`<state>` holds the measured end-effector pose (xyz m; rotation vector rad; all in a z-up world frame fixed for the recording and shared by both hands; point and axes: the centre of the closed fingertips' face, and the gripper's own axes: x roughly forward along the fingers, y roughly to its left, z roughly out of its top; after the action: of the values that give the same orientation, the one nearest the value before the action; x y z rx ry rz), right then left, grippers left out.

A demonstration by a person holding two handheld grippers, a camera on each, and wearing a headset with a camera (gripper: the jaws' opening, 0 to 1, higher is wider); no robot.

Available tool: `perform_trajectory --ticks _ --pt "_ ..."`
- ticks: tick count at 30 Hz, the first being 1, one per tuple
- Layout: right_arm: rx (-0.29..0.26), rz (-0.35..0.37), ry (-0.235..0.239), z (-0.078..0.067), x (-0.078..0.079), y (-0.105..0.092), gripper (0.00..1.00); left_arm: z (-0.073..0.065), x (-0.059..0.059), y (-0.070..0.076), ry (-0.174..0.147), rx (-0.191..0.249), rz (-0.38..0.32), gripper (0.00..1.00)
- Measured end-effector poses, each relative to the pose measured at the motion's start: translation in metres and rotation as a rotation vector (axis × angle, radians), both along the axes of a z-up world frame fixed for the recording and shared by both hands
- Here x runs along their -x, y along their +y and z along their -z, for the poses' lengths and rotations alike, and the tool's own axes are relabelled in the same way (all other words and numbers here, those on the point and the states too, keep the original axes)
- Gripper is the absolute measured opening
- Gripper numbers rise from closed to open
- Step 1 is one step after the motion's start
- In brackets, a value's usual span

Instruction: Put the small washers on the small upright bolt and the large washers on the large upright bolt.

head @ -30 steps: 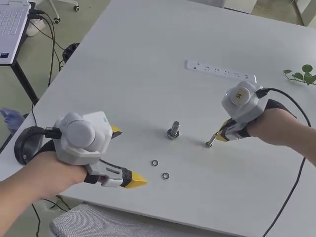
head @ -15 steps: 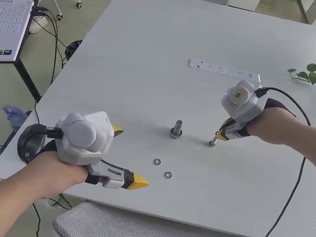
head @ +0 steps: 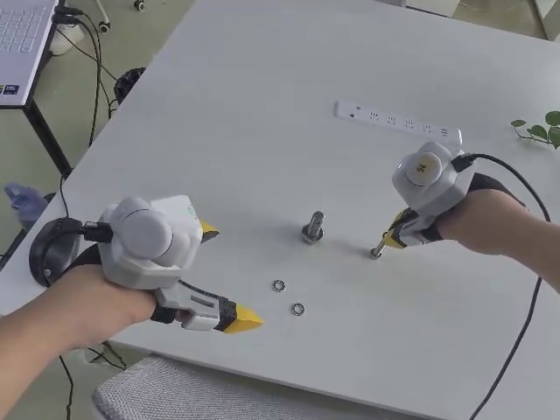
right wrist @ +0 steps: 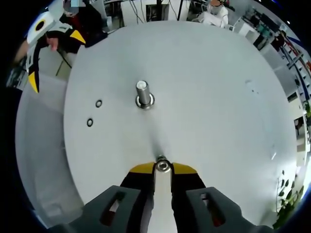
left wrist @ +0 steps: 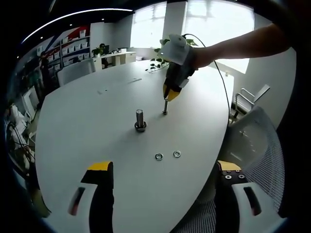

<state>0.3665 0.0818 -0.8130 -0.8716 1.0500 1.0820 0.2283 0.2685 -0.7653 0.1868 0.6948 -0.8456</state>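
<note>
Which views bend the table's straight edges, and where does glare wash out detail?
Both gripper views bow the table edge, a fisheye effect; the head view keeps it straight. In the left gripper view the windows blow out white.

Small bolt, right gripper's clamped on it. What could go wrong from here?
1. The right gripper grips the small bolt near its top, so the jaws may block its shaft; letting go could tip it.
2. The two washers lie flat, close together, toward the near edge of the table; the open left gripper could nudge one away.
</note>
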Motion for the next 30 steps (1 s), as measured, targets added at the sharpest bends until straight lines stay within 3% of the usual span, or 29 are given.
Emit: perform_trajectory --ticks 12,15,30 --pt "0.015 -0.004 0.008 0.007 0.001 -0.001 0.12 0.001 -0.001 0.003 0.002 0.003 0.000 0.85" --pt "0.015 -0.006 0.010 0.014 -0.005 -0.001 0.12 0.002 -0.002 0.003 0.005 0.002 0.002 0.85" --pt "0.031 -0.015 0.024 0.029 0.002 0.000 0.12 0.004 -0.003 0.002 0.015 -0.001 0.013 0.84"
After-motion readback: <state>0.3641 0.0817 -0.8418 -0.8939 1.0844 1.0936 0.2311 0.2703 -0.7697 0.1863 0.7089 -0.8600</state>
